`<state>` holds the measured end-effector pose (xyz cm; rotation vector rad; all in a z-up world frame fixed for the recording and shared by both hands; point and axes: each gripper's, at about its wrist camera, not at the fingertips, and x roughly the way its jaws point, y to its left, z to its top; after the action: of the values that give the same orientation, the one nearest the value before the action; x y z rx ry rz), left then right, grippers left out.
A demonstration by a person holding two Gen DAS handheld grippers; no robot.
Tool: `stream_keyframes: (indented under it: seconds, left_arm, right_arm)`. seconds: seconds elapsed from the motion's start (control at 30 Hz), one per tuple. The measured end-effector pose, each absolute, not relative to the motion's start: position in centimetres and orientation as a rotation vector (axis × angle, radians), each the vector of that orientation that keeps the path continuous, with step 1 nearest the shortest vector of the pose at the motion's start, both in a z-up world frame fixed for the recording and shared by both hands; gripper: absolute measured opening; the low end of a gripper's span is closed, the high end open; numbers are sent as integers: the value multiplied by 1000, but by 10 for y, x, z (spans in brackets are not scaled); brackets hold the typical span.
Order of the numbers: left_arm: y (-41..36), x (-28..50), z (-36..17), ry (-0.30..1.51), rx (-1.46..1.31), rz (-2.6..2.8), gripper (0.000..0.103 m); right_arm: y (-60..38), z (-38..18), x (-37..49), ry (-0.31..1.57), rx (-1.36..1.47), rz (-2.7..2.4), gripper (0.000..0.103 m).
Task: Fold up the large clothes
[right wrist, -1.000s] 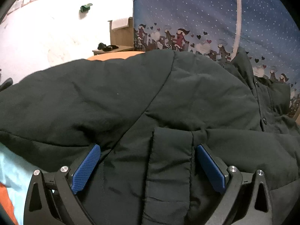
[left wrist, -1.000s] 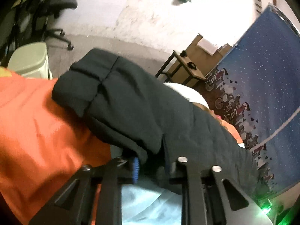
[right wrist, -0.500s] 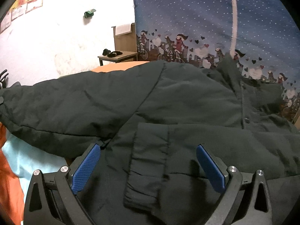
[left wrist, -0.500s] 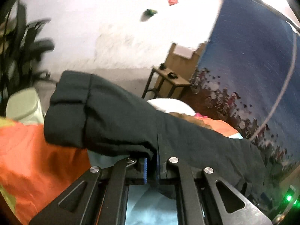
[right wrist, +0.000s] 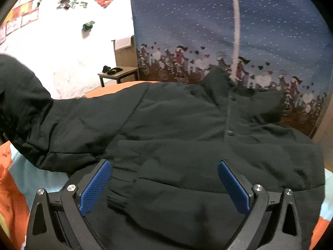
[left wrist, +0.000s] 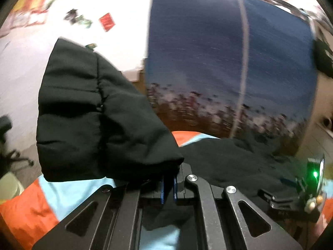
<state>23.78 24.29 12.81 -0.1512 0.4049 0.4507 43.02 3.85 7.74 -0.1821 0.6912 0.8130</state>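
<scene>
Left gripper has its blue pads pressed together on the cuff end of the black padded sleeve, and the sleeve billows up toward ten o'clock in the left wrist view, lifted clear of the orange and light-blue bed cover. Right gripper hangs with its blue-padded jaws spread wide, nothing pinched, just above the body of the black quilted jacket, which lies flat across the cover. The raised sleeve runs off to nine o'clock in the right wrist view. Beyond the jacket at twelve o'clock stands the dark blue dotted curtain with a cartoon cyclist border. At eleven o'clock sits a small wooden side table against the white wall.
</scene>
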Motion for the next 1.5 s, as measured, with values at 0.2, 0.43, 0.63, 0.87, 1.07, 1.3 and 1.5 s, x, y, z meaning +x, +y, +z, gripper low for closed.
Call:
stream_keyframes:
  seconds: [0.2,0.43,0.63,0.87,1.07,1.3,1.5]
  left_arm:
    - [178,287,112,468,-41,292,3]
    - [118,340,66,601,6,122,4]
    - [94,382,20,749,-47,60,4]
    - [80,407,-8,885,-166,-86,44]
    - [90,366,-7,898,-212,-179,56]
    - [115,332,1,890,-311,-153,69]
    - [139,316,5,886,-338,-45,75]
  right_arm:
    - [-8,81,447,699,-141,760,103]
    - [-54,68,465,734,-132,683,103]
    - [-84,52,475,807,-76,680,103]
    - [-123,39,487,862,155,719,103]
    - [-138,32,497,930,446,873,103]
    - [-115,9,489,1073,466,978,103]
    - [-96,12,480,1079,376,933,103]
